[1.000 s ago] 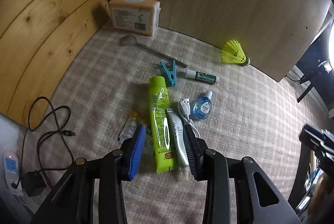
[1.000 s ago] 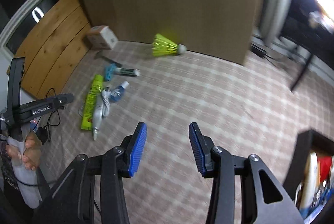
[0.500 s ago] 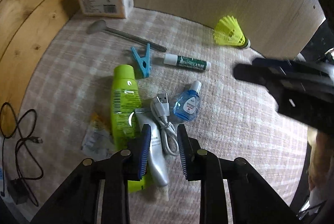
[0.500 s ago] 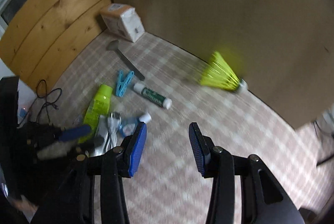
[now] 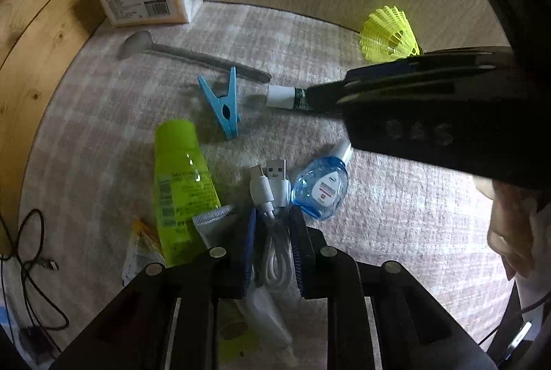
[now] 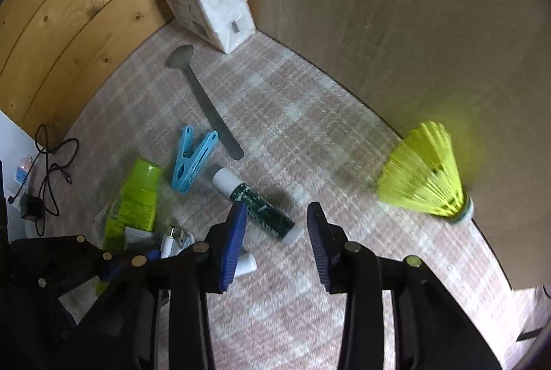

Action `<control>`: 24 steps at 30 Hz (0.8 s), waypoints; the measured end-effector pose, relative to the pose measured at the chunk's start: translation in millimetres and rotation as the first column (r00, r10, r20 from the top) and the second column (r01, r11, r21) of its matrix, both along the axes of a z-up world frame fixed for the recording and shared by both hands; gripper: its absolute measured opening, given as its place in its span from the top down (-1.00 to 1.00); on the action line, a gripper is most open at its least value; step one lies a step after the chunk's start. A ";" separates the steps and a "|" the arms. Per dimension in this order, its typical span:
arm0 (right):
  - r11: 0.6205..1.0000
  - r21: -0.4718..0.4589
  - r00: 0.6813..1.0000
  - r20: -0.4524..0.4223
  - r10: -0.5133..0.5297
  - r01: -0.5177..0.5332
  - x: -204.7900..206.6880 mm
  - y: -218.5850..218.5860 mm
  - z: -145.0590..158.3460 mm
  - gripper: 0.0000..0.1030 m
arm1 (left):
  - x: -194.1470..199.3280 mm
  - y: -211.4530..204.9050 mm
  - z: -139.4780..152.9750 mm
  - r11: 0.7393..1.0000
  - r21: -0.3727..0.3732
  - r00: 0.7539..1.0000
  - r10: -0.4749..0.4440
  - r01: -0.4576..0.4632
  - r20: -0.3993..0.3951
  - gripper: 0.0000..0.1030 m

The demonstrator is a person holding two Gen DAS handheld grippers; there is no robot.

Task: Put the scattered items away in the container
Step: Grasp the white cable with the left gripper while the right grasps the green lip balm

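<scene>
Left gripper [image 5: 272,246]: black frame w/ blue ribbed pads, low over the mat, jaws narrowed w/ a small gap, white coiled USB cable [image 5: 275,253] between pads.
Right gripper [image 6: 277,247]: same build, jaws wide apart, nothing between, angled down.
Right hand [image 5: 509,232]: bare fingers wrapped on handle, partly seen.

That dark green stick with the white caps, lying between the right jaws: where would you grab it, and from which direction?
Probably mid-barrel, from above. The dark green stick with white caps lies flat on the checked cloth, slanted, so the right gripper, its jaws open, should straddle the narrow width, not the length. The middle is barest: the blue plastic clothespin crowds one cap.
</scene>
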State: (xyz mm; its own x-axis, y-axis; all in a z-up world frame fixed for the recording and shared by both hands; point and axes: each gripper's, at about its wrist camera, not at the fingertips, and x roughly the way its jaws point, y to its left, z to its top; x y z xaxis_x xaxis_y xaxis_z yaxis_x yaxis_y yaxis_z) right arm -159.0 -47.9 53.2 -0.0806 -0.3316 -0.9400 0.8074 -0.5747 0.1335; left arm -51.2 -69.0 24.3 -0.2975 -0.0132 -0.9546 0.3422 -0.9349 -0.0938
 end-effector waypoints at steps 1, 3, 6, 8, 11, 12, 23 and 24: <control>1.000 0.003 1.000 0.001 0.008 -0.008 0.0 -2.7 -2.1 0.30 | -1.6 0.0 0.1 1.000 -0.007 1.000 -0.006 0.006 -0.002 0.62; 1.000 0.010 1.000 0.002 0.021 -0.021 0.3 -7.6 -6.1 0.33 | -4.5 1.3 0.1 0.999 -0.033 1.000 -0.024 0.024 -0.003 0.63; 0.999 0.018 1.000 -0.012 0.029 -0.029 1.4 -11.3 -9.2 0.40 | -4.0 1.4 0.3 0.998 -0.039 0.999 -0.044 0.044 -0.010 0.65; 0.999 0.021 0.999 -0.015 0.031 -0.031 1.3 -11.7 -9.3 0.47 | -1.6 -0.8 0.5 0.999 -0.031 0.999 -0.042 0.041 -0.014 0.67; 1.000 0.029 1.000 -0.013 0.001 0.000 -2.9 -5.5 -9.6 0.70 | 3.0 -1.9 0.9 0.999 -0.026 0.999 -0.037 0.036 -0.020 0.71; 1.000 0.024 1.000 0.001 -0.016 0.016 -5.1 -1.3 -9.8 0.70 | 4.7 -1.4 1.1 0.999 -0.027 0.999 -0.036 0.035 -0.021 0.73; 0.989 0.005 0.987 0.055 -0.149 0.149 2.3 55.8 -8.8 0.70 | 41.5 5.5 5.0 0.995 0.093 0.999 0.035 -0.033 -0.028 0.76; 0.986 0.003 0.984 0.057 -0.166 0.166 2.3 64.2 -9.0 0.70 | 46.4 6.8 6.6 0.994 0.100 0.999 0.044 -0.041 -0.028 0.76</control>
